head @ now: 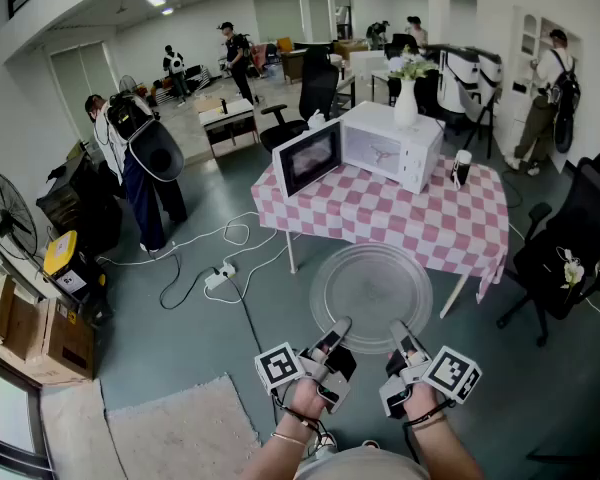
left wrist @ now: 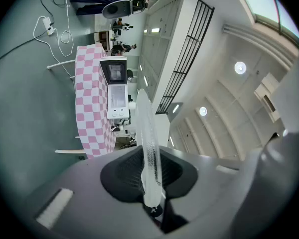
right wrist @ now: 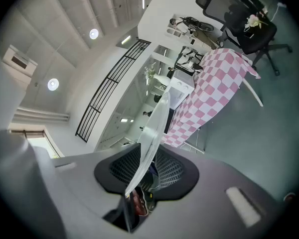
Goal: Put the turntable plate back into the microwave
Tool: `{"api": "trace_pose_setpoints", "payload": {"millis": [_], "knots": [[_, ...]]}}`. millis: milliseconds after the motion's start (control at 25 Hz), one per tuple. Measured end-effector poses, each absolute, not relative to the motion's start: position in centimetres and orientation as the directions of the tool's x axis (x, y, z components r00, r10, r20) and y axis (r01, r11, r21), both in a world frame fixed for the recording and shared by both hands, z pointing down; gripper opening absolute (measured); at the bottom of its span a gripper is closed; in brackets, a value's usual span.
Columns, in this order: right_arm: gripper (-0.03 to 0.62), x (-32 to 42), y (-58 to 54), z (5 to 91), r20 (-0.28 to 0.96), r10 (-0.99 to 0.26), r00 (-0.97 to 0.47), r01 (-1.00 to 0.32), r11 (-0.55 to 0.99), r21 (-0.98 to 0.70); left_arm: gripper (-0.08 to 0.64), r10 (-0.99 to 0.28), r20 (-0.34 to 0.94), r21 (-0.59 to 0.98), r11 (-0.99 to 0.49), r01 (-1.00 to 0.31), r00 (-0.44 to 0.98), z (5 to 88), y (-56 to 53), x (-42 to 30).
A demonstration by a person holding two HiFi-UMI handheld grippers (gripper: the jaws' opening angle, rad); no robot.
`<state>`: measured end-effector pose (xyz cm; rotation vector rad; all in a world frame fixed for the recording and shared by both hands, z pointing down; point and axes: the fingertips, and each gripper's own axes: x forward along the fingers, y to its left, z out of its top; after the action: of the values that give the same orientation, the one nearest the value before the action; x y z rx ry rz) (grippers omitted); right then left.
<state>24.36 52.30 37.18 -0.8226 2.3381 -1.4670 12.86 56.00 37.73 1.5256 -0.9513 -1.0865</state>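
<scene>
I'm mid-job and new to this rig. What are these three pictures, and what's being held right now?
No robot here: a person holds a two-jaw gripper in each hand. The wide picture comes from a head camera looking down; the other two look along each gripper's jaws. The left gripper and right gripper both clamp the rim of the clear round glass turntable plate, held in the air. Ahead, the white microwave stands door open on the pink-and-white checked table.

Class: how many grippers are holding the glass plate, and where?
2. The left gripper holds the turntable plate at its near left rim; the right gripper holds its near right rim. None appears hidden.
</scene>
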Motion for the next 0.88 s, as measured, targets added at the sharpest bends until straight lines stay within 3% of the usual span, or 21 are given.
{"api": "trace_pose_setpoints", "payload": {"millis": [400,520,880], "knots": [[0.095,24.8,53.0,38.0,0.14,-0.609,-0.781,-0.369,0.268,-0.89,0.038,-0.938,-0.19,0.977,-0.209,-0.035,0.291,37.7,56.3,12.7],[0.095,24.0,53.0,37.5,0.089,-0.61,-0.788,-0.331,0.298,-0.895,0.04,-0.934,-0.188,0.977,-0.211,-0.043,0.303,37.6,56.4,12.2],[0.095,22.3,53.4,38.6,0.118,-0.65,-0.751,-0.354,0.245,-0.903,0.04,-0.918,-0.181,0.977,-0.21,-0.046,0.353,38.1,56.1,10.1]]}}
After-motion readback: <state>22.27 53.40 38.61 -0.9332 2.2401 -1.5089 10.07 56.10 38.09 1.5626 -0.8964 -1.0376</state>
